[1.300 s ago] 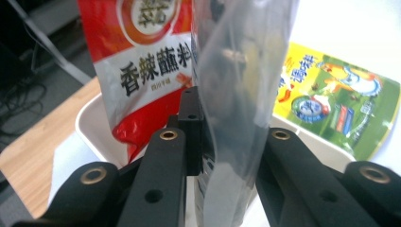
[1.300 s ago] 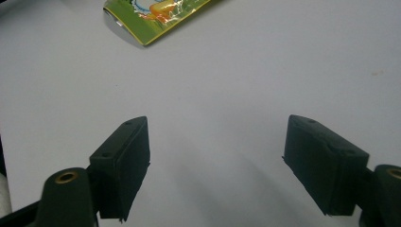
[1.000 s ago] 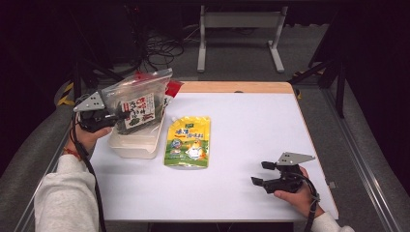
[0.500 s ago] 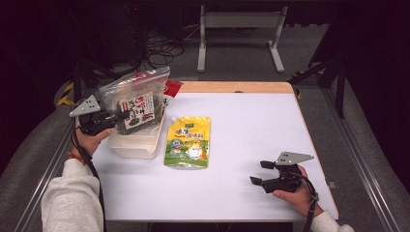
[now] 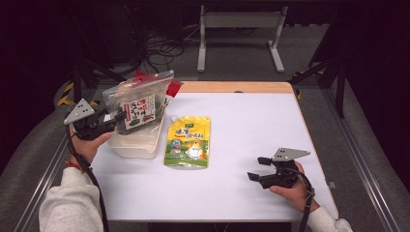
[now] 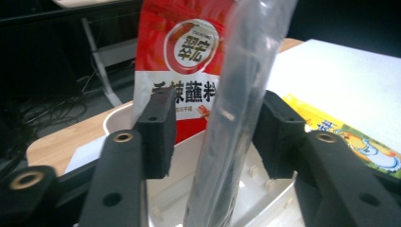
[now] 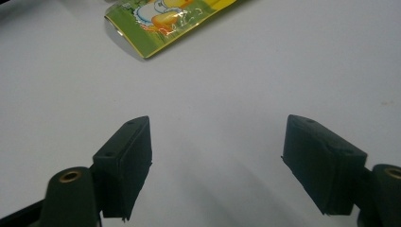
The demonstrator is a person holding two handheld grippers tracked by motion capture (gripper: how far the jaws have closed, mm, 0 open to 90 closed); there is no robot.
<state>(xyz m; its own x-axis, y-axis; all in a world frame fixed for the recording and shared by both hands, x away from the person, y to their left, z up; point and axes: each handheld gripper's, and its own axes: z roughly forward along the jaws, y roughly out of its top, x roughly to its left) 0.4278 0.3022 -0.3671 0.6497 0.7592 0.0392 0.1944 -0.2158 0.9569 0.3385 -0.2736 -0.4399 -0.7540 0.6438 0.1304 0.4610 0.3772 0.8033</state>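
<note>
A clear zip bag of dark seaweed (image 5: 138, 104) stands upright in a white bin (image 5: 138, 145) at the table's left edge, with a red sauce packet (image 5: 171, 88) behind it. My left gripper (image 5: 113, 118) is at the bag's left side. In the left gripper view the bag (image 6: 236, 94) rises between the jaws of the gripper (image 6: 213, 127). It touches the right pad, a gap shows at the left pad, and the jaws are open. The red packet (image 6: 184, 56) stands beyond. My right gripper (image 5: 258, 169) rests open on the table at the front right, and in its own view the gripper (image 7: 217, 161) holds nothing.
A yellow-green spouted pouch (image 5: 189, 140) lies flat mid-table right of the bin, and its bottom edge (image 7: 161, 19) shows ahead of the right jaws. The white tabletop (image 5: 251, 121) has a wooden far edge. Dark floor, cables and a metal stand lie beyond.
My left hand has shifted slightly toward the table's left edge, and the bag stays upright in the bin. The right gripper has not moved.
</note>
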